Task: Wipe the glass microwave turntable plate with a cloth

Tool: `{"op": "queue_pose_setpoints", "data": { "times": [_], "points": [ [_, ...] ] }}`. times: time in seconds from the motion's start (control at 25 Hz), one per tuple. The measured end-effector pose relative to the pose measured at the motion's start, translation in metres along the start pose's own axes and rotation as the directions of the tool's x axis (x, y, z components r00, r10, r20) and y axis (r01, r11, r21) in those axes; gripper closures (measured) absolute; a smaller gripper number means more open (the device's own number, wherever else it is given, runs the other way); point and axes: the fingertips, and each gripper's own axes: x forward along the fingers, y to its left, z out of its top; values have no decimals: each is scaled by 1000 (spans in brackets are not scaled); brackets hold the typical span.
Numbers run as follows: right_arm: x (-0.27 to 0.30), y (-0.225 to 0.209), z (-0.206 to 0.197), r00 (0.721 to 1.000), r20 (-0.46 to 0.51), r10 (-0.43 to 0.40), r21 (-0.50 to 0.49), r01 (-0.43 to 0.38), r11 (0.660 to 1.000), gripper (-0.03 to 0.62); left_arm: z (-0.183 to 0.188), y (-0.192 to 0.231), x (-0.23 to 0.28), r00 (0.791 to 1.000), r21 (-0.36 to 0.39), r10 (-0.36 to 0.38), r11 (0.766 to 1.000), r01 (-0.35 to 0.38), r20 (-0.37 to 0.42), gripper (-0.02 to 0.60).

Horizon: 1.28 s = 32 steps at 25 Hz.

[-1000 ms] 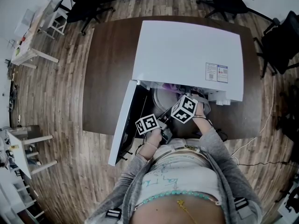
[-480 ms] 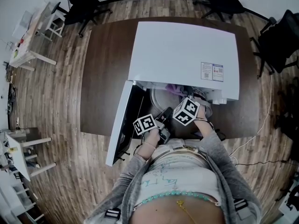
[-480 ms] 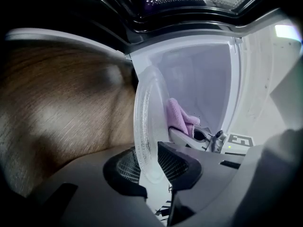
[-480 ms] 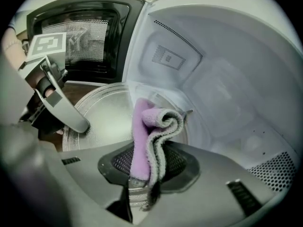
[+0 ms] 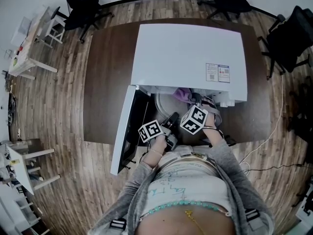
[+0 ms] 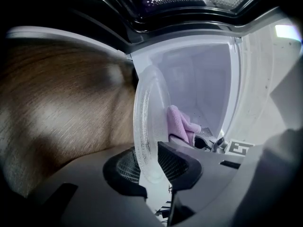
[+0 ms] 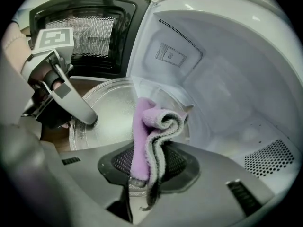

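Now, left tool (image 6: pixel 151 167) clamped on glass plate (image 6: pixel 144 117) rim at open microwave (image 5: pixel 188 58) mouth; right tool (image 7: pixel 150 167) pinching folded purple cloth (image 7: pixel 151 131) over plate. From overhead, plate half hidden.

Left tongs (image 6: pixel 150 164) and right tongs (image 7: pixel 149 167) each grip tight, close together.

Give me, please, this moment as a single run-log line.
left gripper shut on glass plate rim | right gripper shut on folded purple cloth | cloth touching plate: cannot tell | microwave door open
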Motion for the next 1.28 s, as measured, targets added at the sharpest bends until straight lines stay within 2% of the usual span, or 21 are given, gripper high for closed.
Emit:
{"op": "queue_pose_setpoints", "data": {
  "times": [0.76,1.28],
  "points": [
    [-9,30,-15,999,-32,27,-60,-29,998,468,0,3,2,1000,-5,11,1000,-11,-6,499],
    [-16,46,-4,998,-18,63,-169,-65,983,468,-1,4,2,1000,-11,16,1000,-16,-21,495]
  ]
}}
